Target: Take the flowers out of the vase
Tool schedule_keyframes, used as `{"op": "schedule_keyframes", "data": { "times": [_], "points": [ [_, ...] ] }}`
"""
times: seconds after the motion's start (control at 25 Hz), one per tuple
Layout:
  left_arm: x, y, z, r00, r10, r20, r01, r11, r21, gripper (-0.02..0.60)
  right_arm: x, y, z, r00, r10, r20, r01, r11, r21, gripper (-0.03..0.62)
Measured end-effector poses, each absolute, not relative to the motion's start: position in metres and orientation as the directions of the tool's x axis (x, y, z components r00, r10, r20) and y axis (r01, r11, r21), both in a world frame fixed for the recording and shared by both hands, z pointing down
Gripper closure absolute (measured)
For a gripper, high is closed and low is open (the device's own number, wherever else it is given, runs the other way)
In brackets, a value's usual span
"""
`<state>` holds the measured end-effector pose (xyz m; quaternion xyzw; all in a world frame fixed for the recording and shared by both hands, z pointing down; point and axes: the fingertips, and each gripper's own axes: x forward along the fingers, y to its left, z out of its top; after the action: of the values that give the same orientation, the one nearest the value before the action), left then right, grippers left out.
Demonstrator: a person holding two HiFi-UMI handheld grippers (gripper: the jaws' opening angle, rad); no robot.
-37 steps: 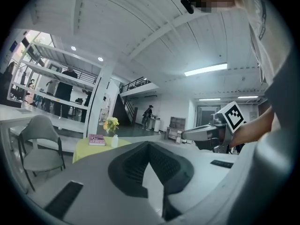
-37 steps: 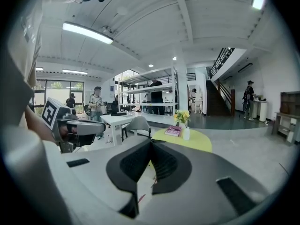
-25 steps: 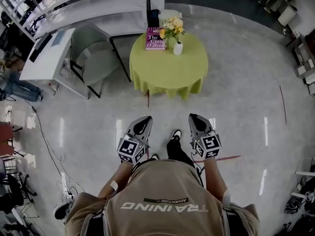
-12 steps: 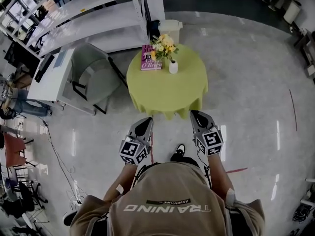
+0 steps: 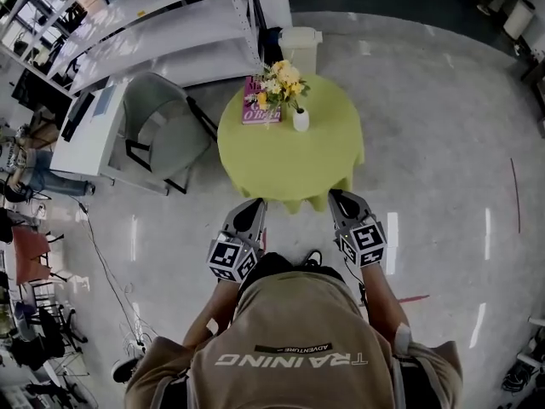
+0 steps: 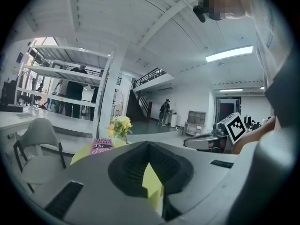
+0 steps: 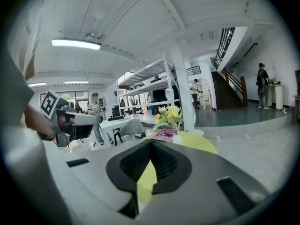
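The flowers (image 5: pixel 281 82) are standing upright in a small white vase (image 5: pixel 301 120), ahead of both tongs and well apart from them. The left gripper (image 5: pixel 254 207) and the right gripper (image 5: pixel 337 198) are each holding their jaws together on nothing, pointing side by side at the near rim of the round green table (image 5: pixel 255 156). Beyond the tips the cloth is lying bare as far as the vase on the far half, with a pink book (image 5: pixel 253 107) just beside it. The vase is sitting between the two lines of aim, slightly nearer the right one. The stems are running vertically, so I judge the grab will need parted jaws closing across them, then a straight lift.
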<state>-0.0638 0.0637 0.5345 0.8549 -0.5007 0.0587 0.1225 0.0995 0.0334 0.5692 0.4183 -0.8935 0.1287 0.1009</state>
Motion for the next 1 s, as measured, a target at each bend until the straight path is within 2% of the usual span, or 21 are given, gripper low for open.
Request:
{"op": "schedule_keyframes", "data": {
  "times": [0.32,1.0],
  "points": [
    [-0.089,0.005,0.546,0.497,-0.839,0.223,-0.867,-0.469,0.169,0.58,0.073,-0.021,0.579,-0.625,-0.712,0.32,-0.773,0.621,-0.129,0.597],
    [-0.136,-0.167,0.547,0.639,-0.748,0.176,-0.768,-0.611,0.192,0.58,0.019,-0.171,0.575,-0.495,-0.776,0.391,-0.855,0.516,-0.057,0.595]
  ]
}}
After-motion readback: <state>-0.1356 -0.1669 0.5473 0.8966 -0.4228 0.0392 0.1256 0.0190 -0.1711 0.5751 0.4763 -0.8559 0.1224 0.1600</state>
